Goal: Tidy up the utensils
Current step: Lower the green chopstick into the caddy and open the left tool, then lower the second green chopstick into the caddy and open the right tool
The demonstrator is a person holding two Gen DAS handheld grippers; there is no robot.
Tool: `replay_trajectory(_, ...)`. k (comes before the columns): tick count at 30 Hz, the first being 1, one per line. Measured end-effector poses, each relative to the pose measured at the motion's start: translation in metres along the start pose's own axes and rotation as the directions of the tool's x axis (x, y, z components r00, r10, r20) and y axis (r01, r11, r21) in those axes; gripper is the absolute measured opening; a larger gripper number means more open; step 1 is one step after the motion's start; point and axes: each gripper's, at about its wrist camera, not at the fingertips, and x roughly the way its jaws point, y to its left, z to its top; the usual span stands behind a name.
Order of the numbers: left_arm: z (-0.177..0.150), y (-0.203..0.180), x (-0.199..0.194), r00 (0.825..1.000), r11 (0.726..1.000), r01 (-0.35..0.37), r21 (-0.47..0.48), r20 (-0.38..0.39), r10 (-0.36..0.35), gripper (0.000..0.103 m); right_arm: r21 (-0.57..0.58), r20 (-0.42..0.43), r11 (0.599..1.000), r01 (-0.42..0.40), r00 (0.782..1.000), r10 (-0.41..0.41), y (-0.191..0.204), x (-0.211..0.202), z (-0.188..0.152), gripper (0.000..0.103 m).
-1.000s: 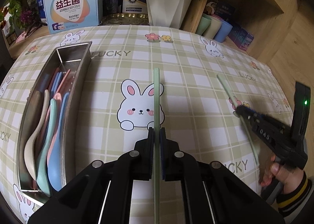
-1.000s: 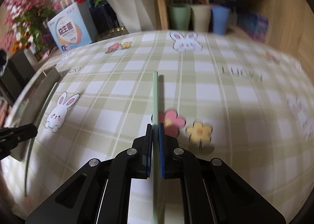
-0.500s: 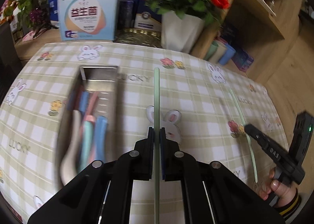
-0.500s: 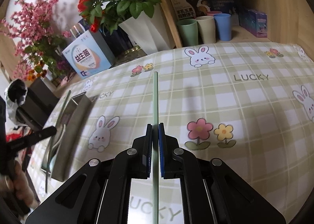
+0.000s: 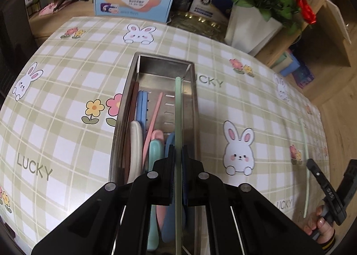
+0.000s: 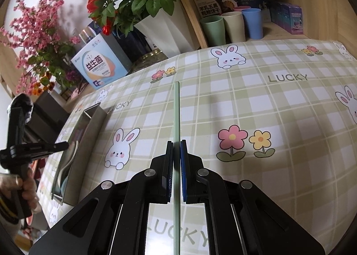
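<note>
since a second ago the left claw (image 5: pixel 177 154) has swung from above the bunny print over to the steel tray (image 5: pixel 120 121), so its pale green chopstick (image 5: pixel 178 121) now hangs lengthwise over the tray's right side, above the spoons (image 5: pixel 136 143) and pink chopstick (image 5: pixel 154 118) lying inside. on the checked desk (image 6: pixel 267 109) to the right of the tray, the right claw (image 6: pixel 176 150) is clenched on a second green chopstick (image 6: pixel 176 109) held above the cloth, well apart from the tray, its tip pointing toward the far edge. left claw likewise clenched, grasping its chopstick between the pads (image 5: pixel 170 161).
</note>
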Motion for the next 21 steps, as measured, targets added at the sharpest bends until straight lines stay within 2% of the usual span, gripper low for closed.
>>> replay_trajectory(4,0.004,0.002,0.009,1.000,1.000,-0.020,0.000,-0.007,0.020,0.006,0.008,-0.003,1.000,0.004,1.000,-0.004,-0.003,0.000,-0.001,0.006)
replay_trajectory(11,0.009,-0.005,0.025,0.999,1.000,0.000,-0.001,-0.033,0.000,0.006,0.010,-0.011,1.000,0.006,1.000,-0.006,-0.002,0.001,-0.001,0.006)
replay_trajectory(15,0.012,-0.010,0.029,0.999,0.999,0.010,0.033,-0.039,-0.009,0.007,0.005,-0.012,1.000,0.008,1.000,-0.008,0.001,-0.001,0.000,0.006)
replay_trajectory(18,0.016,-0.008,0.022,1.000,0.999,0.005,0.054,-0.020,-0.004,0.022,0.002,-0.016,1.000,0.008,1.000,-0.008,0.006,-0.002,0.002,0.006)
replay_trajectory(19,0.017,-0.007,0.019,1.000,0.999,0.009,0.054,-0.011,-0.008,0.032,0.004,-0.020,1.000,0.005,1.000,-0.005,0.008,-0.002,0.002,0.006)
replay_trajectory(21,0.018,-0.004,0.009,1.000,0.998,0.012,0.066,0.013,-0.012,0.034,0.006,-0.032,1.000,-0.004,0.999,0.004,0.015,0.000,0.003,0.006)
